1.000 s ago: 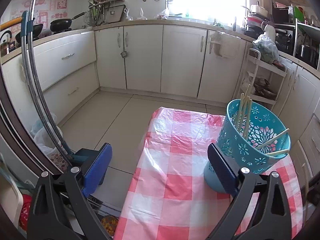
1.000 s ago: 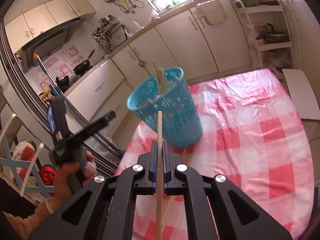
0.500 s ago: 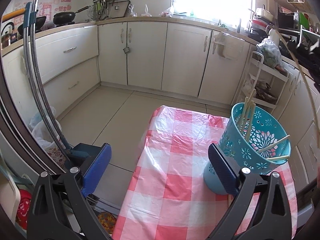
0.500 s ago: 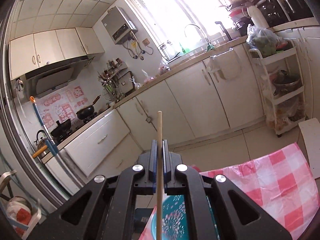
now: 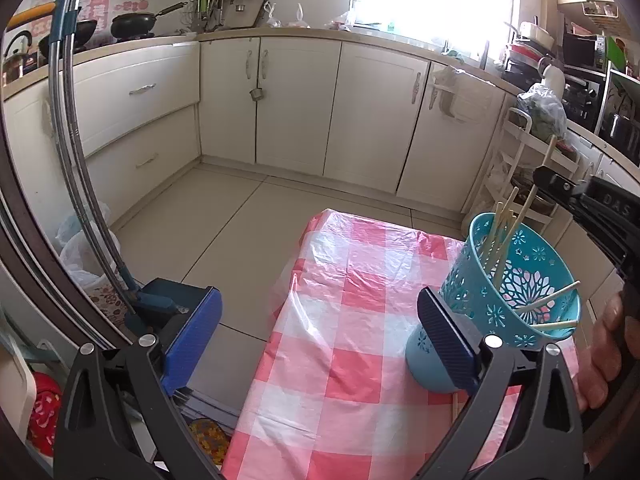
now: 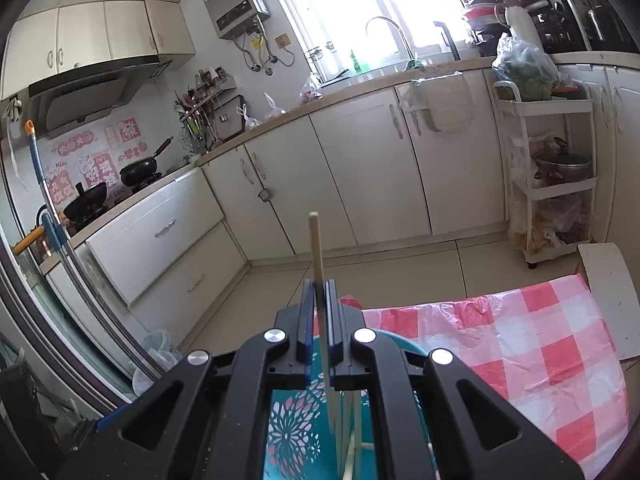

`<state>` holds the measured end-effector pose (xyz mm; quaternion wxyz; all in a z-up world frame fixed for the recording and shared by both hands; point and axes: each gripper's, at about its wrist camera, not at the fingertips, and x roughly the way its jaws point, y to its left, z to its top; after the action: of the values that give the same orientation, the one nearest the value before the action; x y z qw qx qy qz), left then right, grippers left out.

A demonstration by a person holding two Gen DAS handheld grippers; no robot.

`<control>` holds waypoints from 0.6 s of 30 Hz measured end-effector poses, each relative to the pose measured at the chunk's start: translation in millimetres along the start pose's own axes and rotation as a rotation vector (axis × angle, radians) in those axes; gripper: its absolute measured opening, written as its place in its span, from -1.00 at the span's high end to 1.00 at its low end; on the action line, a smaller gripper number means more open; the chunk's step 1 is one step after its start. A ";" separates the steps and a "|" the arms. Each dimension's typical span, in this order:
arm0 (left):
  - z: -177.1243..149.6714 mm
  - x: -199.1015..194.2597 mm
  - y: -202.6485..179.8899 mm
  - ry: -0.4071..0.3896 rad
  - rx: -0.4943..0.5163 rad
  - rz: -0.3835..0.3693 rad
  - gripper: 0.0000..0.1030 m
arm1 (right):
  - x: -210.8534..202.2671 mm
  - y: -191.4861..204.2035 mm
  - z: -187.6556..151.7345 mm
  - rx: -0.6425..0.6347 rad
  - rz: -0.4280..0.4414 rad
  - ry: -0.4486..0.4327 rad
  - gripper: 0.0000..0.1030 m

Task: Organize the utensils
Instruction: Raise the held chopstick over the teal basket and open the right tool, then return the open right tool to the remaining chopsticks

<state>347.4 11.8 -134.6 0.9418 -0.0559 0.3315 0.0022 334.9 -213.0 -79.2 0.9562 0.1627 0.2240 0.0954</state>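
Note:
A teal perforated basket [image 5: 516, 280] stands on the checked tablecloth [image 5: 360, 320] with several wooden chopsticks [image 5: 500, 224] in it. My left gripper [image 5: 320, 332] is open, its right pad [image 5: 444, 332] close in front of the basket's lower side; whether it touches I cannot tell. My right gripper [image 6: 319, 292] is shut on one chopstick [image 6: 316, 248] held almost upright over the basket [image 6: 292, 420], with the stick's lower end inside the rim. In the left wrist view the right gripper [image 5: 544, 180] comes in above the basket from the right. Another chopstick [image 5: 454, 400] lies on the cloth by the basket's foot.
A person's hand [image 5: 608, 340] holds the right gripper's handle at the right edge. White cabinets [image 5: 296, 104] line the far walls, and a white rack trolley [image 6: 548, 176] stands at the right. A broom and dustpan [image 5: 160, 300] lean left of the table.
My right gripper has travelled with its chopstick from in front of the basket to above it, and the view has tipped up and then down. The left gripper has stayed open and nearly still.

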 end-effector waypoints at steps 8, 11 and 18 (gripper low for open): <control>-1.4 1.4 0.5 0.003 0.003 0.027 -0.84 | -69.0 3.7 4.4 -0.049 -0.007 -0.073 0.60; -1.9 -1.0 -0.3 -0.006 0.012 0.034 -0.84 | -99.2 1.8 -2.5 -0.051 -0.017 -0.089 0.53; -3.8 -6.0 -0.8 -0.017 0.028 0.046 -0.84 | -119.8 -3.9 -82.5 -0.073 -0.087 0.100 0.48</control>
<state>340.4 10.9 -133.7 0.9449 -0.0351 0.3249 0.0198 191.8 -225.0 -102.9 0.9524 0.1128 0.2745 0.0699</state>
